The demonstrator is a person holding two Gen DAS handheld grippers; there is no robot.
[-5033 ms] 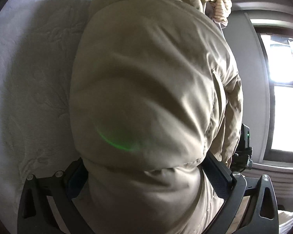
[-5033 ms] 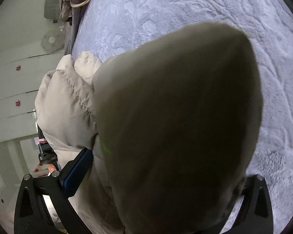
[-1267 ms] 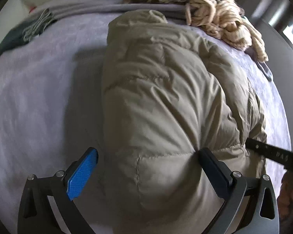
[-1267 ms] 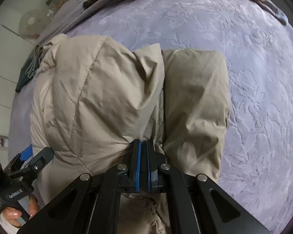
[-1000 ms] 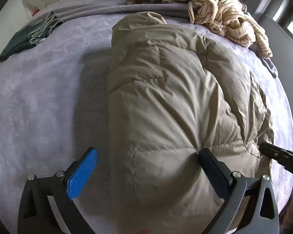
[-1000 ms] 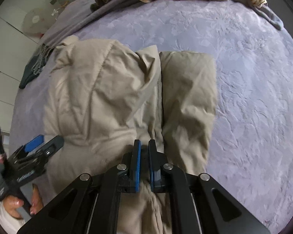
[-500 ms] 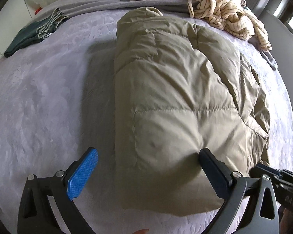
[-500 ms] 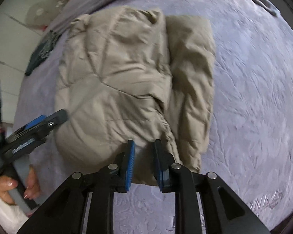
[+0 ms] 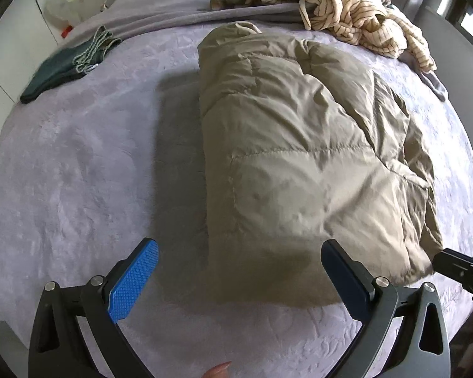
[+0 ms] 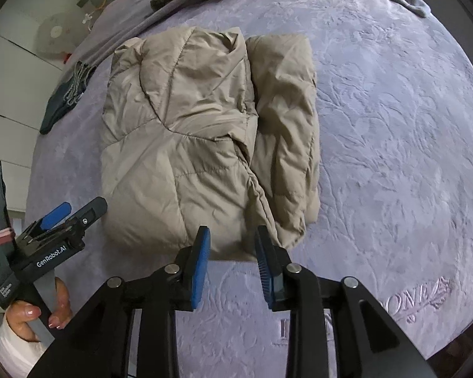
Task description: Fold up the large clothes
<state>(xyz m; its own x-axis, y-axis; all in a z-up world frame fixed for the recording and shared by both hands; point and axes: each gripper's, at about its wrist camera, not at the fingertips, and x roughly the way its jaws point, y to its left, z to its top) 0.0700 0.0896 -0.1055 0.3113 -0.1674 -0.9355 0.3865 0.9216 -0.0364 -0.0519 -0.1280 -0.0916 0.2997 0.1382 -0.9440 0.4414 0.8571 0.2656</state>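
Note:
A khaki puffer jacket [image 9: 299, 157] lies folded in a thick bundle on the lilac bedspread [image 9: 78, 173]. My left gripper [image 9: 239, 271] hangs wide open above the bundle's near edge, its fingers clear of the fabric. In the right wrist view the jacket [image 10: 189, 132] shows a sleeve folded along its right side. My right gripper [image 10: 232, 239] hovers over the near hem; its jaws are opening and nothing is pinched between the blue pads. The left gripper [image 10: 69, 217] appears there at the lower left, held by a person's hand [image 10: 25, 315].
A heap of striped cream and brown clothes [image 9: 362, 9] lies at the far end of the bed. A dark green garment [image 9: 63, 66] rests at the far left. A white fan [image 9: 66, 0] stands beyond. Embroidered lettering [image 10: 419, 296] marks the bedspread's near right corner.
The right gripper let go of the jacket and its jaws spread. Both grippers drew back toward the bed's near edge and rose a little. The jacket now lies settled.

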